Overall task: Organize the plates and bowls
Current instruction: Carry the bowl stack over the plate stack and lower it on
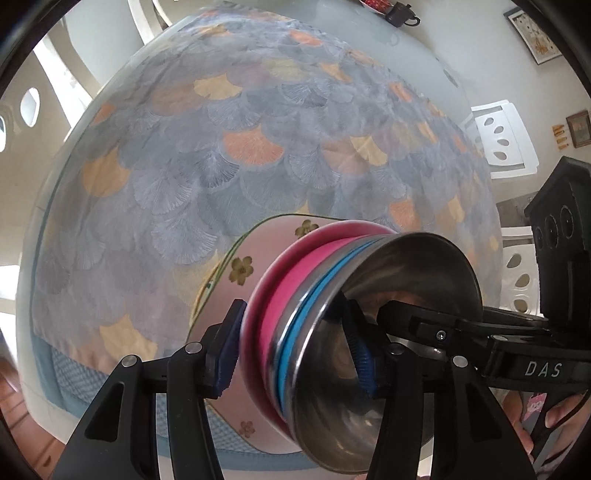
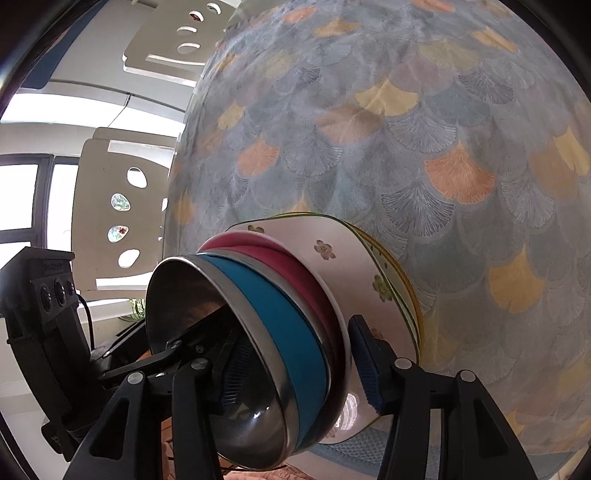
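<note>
A nested stack of bowls is held between both grippers above the table. It holds a white floral bowl [image 1: 236,273] [image 2: 354,258], a pink bowl [image 1: 291,273] [image 2: 306,280], a blue bowl [image 1: 295,350] [image 2: 280,317] and a steel bowl [image 1: 402,280] [image 2: 207,295]. My left gripper [image 1: 295,350] is shut on the stack's rim from one side. My right gripper [image 2: 295,365] is shut on it from the opposite side. The right gripper shows in the left wrist view [image 1: 480,332]; the left gripper shows in the right wrist view [image 2: 155,354].
The table [image 1: 229,147] [image 2: 406,147] wears a blue fan-patterned cloth under glass. White chairs [image 1: 502,140] [image 2: 122,206] stand around it. A dark teapot [image 1: 400,14] sits at the far edge.
</note>
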Demonstrator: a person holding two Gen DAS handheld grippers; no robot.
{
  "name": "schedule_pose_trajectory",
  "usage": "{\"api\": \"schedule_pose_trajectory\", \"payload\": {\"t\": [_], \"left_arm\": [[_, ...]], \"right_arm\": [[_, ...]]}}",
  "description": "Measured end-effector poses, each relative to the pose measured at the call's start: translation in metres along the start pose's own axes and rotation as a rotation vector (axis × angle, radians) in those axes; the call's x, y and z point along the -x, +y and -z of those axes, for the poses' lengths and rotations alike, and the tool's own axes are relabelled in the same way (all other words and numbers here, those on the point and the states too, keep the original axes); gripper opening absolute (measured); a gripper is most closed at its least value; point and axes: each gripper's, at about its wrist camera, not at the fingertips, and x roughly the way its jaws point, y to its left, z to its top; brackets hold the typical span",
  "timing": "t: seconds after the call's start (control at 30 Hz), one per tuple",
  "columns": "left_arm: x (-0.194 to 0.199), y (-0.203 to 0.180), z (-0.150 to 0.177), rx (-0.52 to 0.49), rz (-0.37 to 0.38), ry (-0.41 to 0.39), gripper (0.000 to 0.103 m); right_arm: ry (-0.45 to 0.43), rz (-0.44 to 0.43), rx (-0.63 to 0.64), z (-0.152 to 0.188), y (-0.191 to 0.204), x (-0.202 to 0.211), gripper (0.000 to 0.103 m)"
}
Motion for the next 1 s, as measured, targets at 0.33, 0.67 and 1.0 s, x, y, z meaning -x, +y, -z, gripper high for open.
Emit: {"api": "schedule_pose_trajectory", "payload": {"t": [0.33, 0.67, 1.0], "left_arm": [[0.004, 0.007, -0.008, -0.004, -0.015, 0.027, 0.058], [0.009, 0.014, -0.013, 0.015, -0.011, 0.012, 0.068], [0.037, 0.011, -0.011, 0.008, -0.056, -0.053, 0.068]], "right_arm": [[0.015, 0.029, 0.048, -0.003, 0.008, -0.004, 0.056], [0.014, -0.004, 0.039, -0.009, 0.004, -0.009, 0.058], [-0.033, -0.015, 0.024, 0.003, 0.005, 0.015, 0.058]]}}
